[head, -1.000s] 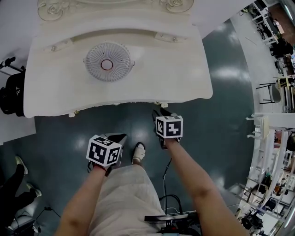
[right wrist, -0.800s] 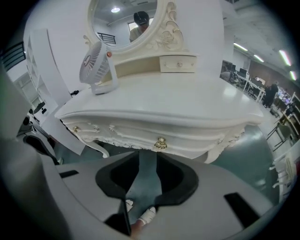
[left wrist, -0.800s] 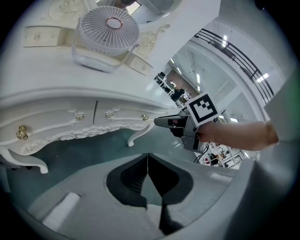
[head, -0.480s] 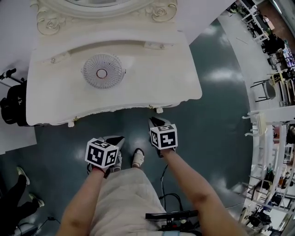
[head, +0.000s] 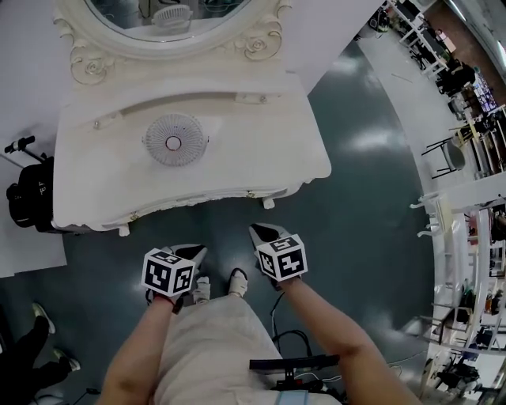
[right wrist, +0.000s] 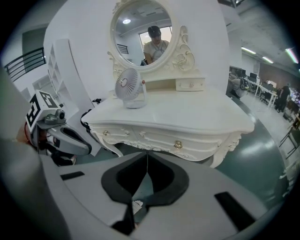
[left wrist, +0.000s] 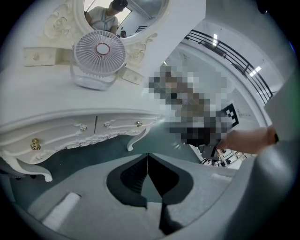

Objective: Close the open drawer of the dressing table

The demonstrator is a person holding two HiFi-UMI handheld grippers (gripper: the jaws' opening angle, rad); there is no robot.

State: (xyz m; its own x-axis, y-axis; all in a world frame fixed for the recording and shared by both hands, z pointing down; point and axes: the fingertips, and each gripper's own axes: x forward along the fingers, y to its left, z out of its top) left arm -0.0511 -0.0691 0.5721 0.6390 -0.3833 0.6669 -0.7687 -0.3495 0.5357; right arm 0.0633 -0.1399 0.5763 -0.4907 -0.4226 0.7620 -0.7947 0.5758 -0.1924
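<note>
Right gripper (head: 255, 231): jaws have just been closing and now meet, with nothing between them; it hangs clear of the table.
Left gripper (head: 202, 249): jaws together, empty, also clear of the table.
Furniture: cream carved dressing table (head: 237, 150) with an oval mirror (head: 170, 16); a white round desk fan (head: 175, 140) stands on top.
Task's thing: cream drawer front (right wrist: 197, 140) with a gold knob (right wrist: 178, 145), under the tabletop's front edge. It looks flush with its neighbours; no drawer stands out.
Bearing: the drawer front lies straight ahead of the right gripper, its long axis running left to right across the line of approach.
Nearer hand: right, slightly.
Judgement: closing looks done; any remaining gap would need a straight push beside the knob.
</note>
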